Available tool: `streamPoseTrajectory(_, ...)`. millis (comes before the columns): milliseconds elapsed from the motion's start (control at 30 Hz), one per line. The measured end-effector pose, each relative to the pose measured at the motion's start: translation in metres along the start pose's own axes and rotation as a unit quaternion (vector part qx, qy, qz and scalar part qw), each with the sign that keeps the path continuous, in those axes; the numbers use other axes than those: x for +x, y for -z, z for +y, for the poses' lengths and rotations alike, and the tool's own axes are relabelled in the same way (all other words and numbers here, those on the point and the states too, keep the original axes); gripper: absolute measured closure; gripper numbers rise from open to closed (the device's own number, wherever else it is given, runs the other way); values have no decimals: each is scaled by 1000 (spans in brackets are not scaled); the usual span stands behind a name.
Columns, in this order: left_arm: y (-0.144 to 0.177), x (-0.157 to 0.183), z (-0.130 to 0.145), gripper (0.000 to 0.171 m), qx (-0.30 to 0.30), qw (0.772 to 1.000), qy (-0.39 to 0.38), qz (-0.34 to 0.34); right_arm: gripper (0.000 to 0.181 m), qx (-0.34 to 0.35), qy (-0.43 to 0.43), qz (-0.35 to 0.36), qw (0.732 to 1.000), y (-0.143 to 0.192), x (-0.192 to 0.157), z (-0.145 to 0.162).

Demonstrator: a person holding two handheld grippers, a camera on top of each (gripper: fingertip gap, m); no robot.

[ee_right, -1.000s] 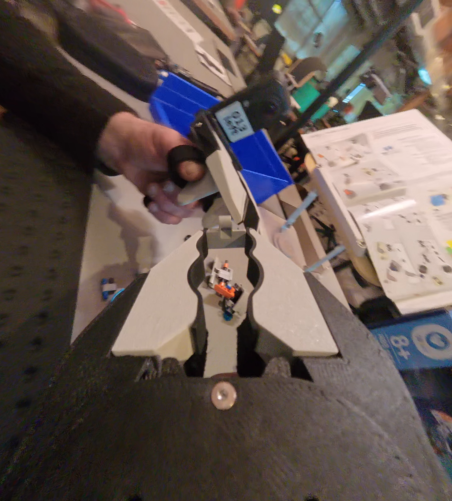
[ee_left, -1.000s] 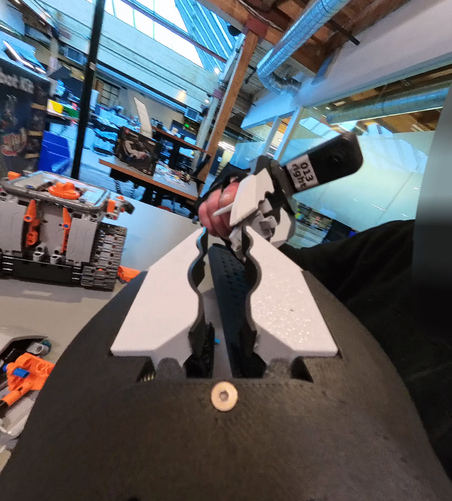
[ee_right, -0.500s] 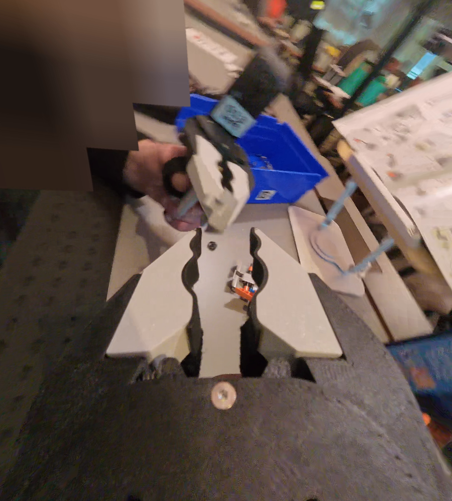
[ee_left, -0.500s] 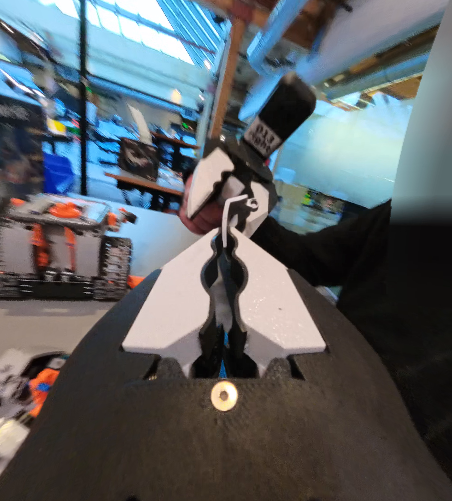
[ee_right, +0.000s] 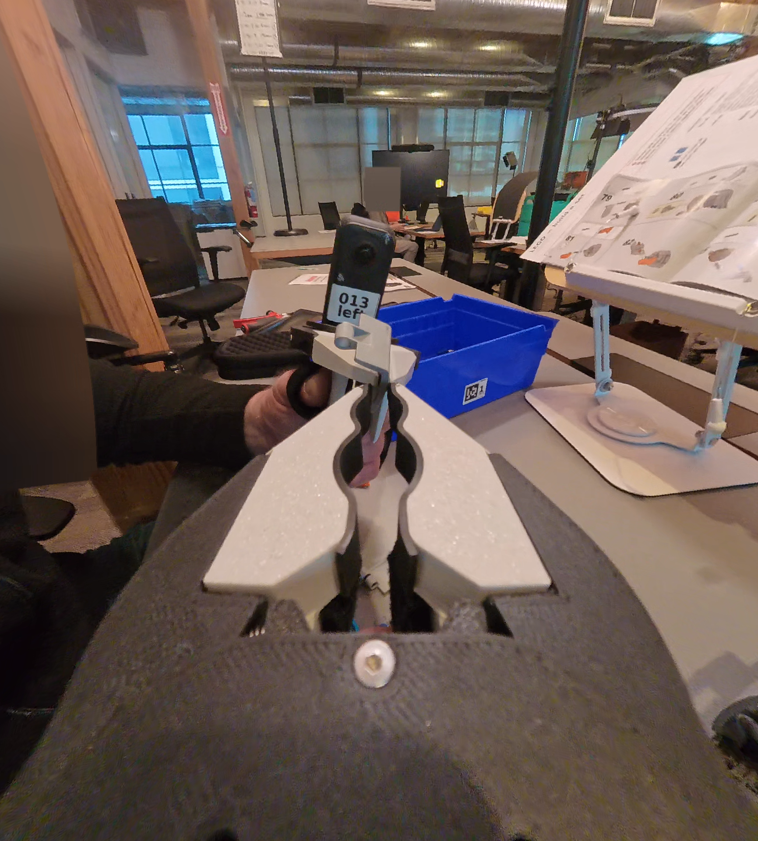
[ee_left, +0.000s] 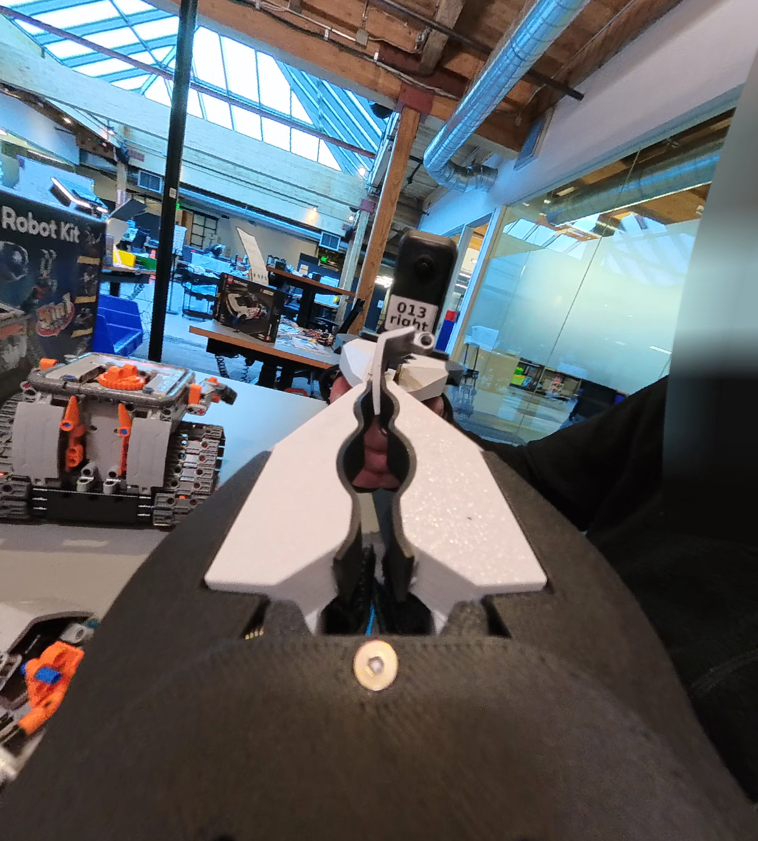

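My left gripper [ee_left: 377, 397] is shut on a thin, flat grey building piece [ee_left: 384, 364]. The piece stands edge-on between its tips and ends in a small tube at the top. In the right wrist view the same grey piece [ee_right: 368, 355] runs down into my right gripper [ee_right: 379, 400], which is shut on its lower blade. The two grippers face each other tip to tip above the table. A finger [ee_left: 422, 380] of the right gripper shows just behind the piece in the left wrist view. A hand [ee_right: 272, 409] holds the left gripper.
A grey and orange tracked robot model [ee_left: 90, 432] stands on the grey table [ee_right: 641, 569], with a dark kit box [ee_left: 17, 282] behind it. Loose parts [ee_left: 45, 673] lie at lower left. A blue bin [ee_right: 468, 359] and an instruction booklet [ee_right: 686, 218] on a white stand [ee_right: 641, 450] lie ahead of the right gripper. Less than 4 cm separates the two grippers' tips.
My left gripper closed on the grey piece about half a second ago. My right gripper opened wider, then closed on the same piece. Both grippers swung level, facing each other.
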State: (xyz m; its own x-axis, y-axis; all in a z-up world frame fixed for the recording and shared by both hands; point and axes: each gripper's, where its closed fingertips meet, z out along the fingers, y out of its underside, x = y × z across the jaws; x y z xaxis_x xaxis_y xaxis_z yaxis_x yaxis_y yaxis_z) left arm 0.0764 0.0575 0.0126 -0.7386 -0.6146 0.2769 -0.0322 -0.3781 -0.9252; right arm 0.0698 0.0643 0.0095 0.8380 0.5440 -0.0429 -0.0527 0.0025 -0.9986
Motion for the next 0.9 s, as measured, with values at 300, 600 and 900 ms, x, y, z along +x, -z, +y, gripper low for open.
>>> streamPoseTrajectory(300,-3,5,7,171,-8,999,43,30,177,11,63,8,998,2,-5,-3)
streamPoseTrajectory(600,18,-27,56,140,-251,965,-32,-68,181,-178,0,-14,984,27,10,49)
streamPoseTrajectory(900,48,-58,150,137,-486,863,-10,-140,181,-312,-74,-10,947,50,33,122)
